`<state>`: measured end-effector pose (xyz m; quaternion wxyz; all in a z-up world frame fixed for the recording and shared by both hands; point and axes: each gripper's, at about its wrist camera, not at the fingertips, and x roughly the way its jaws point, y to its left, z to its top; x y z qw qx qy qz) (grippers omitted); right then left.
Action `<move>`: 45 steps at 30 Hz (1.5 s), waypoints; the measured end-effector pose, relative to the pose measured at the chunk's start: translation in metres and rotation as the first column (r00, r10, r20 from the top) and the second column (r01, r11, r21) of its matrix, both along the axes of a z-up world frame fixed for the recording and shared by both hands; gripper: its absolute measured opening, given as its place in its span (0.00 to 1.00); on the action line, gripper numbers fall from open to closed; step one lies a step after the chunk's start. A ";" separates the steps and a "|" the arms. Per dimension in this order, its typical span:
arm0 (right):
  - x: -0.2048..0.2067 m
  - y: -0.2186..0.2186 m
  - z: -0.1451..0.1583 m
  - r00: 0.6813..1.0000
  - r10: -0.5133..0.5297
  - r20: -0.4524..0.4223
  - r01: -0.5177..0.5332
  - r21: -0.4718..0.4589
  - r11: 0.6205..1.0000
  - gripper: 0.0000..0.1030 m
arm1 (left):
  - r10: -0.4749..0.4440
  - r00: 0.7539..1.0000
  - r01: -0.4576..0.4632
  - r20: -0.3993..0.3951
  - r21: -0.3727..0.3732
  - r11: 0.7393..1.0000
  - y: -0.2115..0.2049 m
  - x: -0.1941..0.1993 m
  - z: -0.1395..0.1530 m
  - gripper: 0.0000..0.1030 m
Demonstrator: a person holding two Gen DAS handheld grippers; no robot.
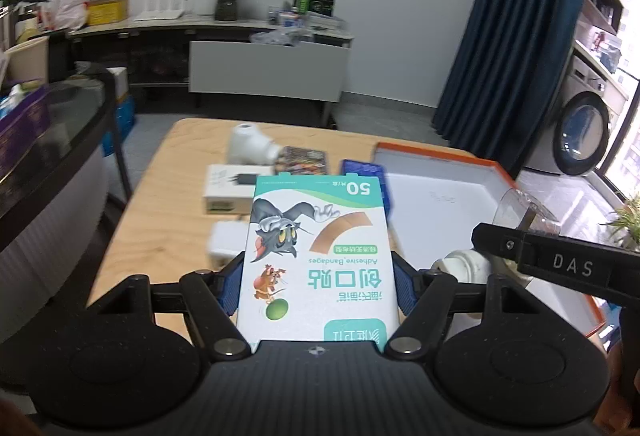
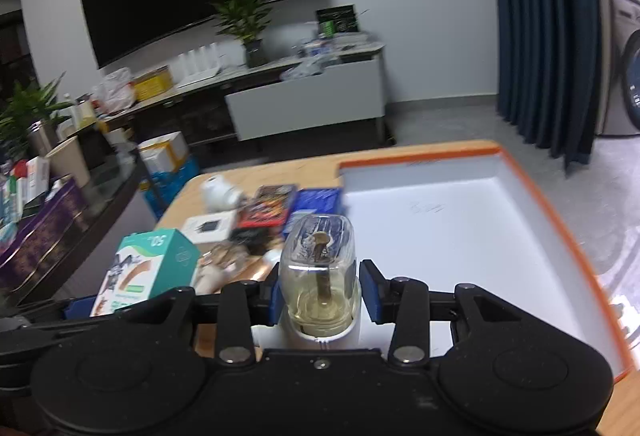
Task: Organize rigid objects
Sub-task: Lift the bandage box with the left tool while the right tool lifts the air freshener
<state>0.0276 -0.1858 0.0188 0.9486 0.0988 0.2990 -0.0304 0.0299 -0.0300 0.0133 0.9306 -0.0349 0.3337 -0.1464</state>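
My left gripper (image 1: 318, 286) is shut on a white and teal adhesive bandage box (image 1: 318, 252) with a cartoon cat, held above the wooden table (image 1: 168, 220). The box also shows in the right wrist view (image 2: 148, 268). My right gripper (image 2: 322, 294) is shut on a clear glass bottle with a white base (image 2: 318, 272), held over the near left corner of the orange-rimmed white tray (image 2: 460, 228). The bottle and the right gripper's body (image 1: 560, 264) show at the right in the left wrist view.
On the table beyond lie a white cylinder-shaped device (image 1: 250, 150), a white charger box (image 1: 232, 188), a dark printed box (image 1: 304, 160), a blue box (image 1: 366, 176) and a small white block (image 1: 226, 242). A dark glass counter (image 1: 60, 140) stands to the left.
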 end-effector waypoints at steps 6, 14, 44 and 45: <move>-0.002 -0.037 0.015 0.998 -0.064 0.026 0.065 -0.025 0.998 0.47 | -0.086 0.996 0.086 0.017 0.005 0.996 -0.036 0.011 0.015 0.69; -0.004 -0.085 0.031 0.991 -0.118 0.059 0.120 -0.024 0.993 0.47 | -0.153 0.988 0.153 0.027 0.019 0.988 -0.086 0.031 0.029 0.70; 0.018 -0.156 0.033 0.985 -0.151 0.085 0.155 -0.045 0.987 0.47 | -0.172 0.984 0.169 0.047 0.067 0.983 -0.139 0.053 0.033 0.70; 0.019 -0.156 0.033 0.985 -0.150 0.085 0.154 -0.046 0.987 0.47 | -0.169 0.985 0.165 0.045 0.068 0.984 -0.139 0.053 0.032 0.70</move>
